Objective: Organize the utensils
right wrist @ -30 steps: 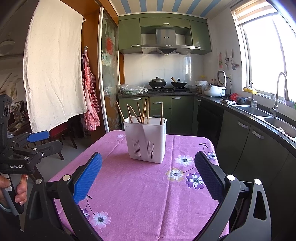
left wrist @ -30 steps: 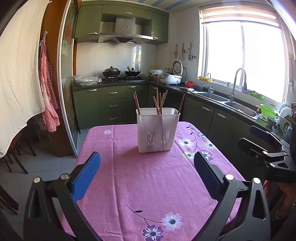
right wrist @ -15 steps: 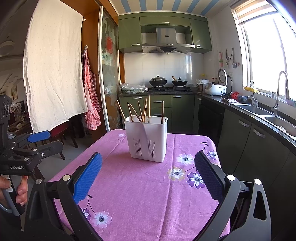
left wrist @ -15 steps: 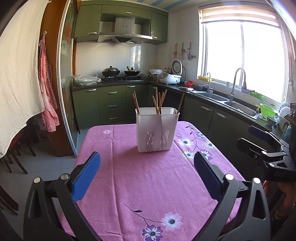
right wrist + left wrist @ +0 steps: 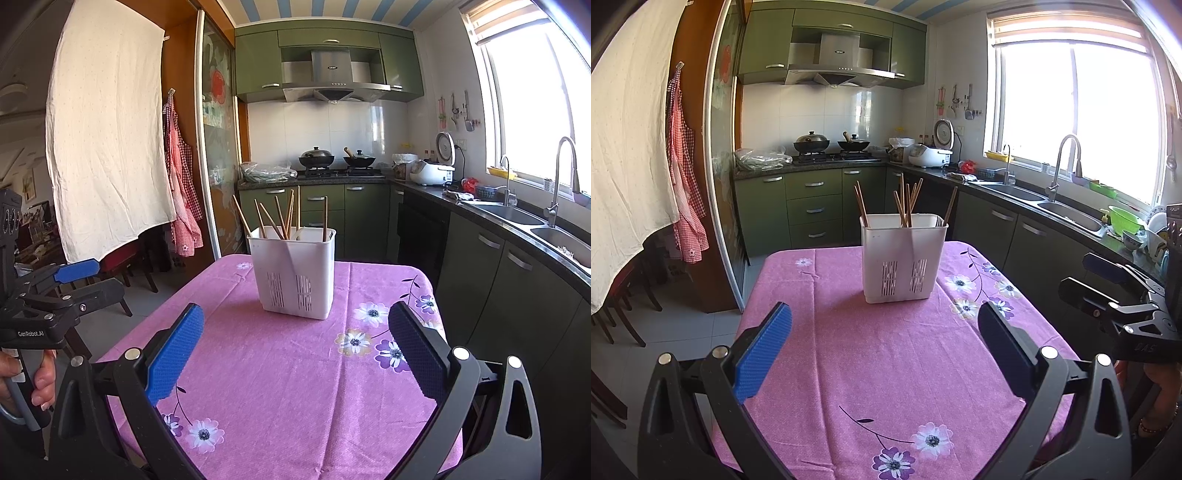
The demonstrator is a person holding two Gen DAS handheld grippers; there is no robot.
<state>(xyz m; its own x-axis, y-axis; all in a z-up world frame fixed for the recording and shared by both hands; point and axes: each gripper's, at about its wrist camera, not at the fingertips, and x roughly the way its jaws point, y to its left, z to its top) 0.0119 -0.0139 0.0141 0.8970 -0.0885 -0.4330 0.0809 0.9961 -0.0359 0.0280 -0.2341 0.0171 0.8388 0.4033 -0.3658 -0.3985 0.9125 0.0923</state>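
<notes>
A white plastic utensil holder (image 5: 903,258) stands upright on the far half of a table with a pink flowered cloth (image 5: 886,362). It also shows in the right wrist view (image 5: 295,273). Several wooden chopsticks (image 5: 908,203) stand in it, leaning at different angles (image 5: 280,218). My left gripper (image 5: 886,347) is open and empty, held above the near half of the table, well short of the holder. My right gripper (image 5: 295,347) is open and empty at about the same distance, to the right of the left one.
Green kitchen cabinets, a stove with pans (image 5: 831,144) and a counter with sinks (image 5: 1067,214) lie behind and to the right. A white sheet (image 5: 107,147) and a red checked apron (image 5: 181,206) hang at the left. Chairs (image 5: 122,273) stand beside the table's left edge.
Both grippers have barely shifted; the holder sits slightly lower and nearer in the views. Both grippers stay open and empty.
</notes>
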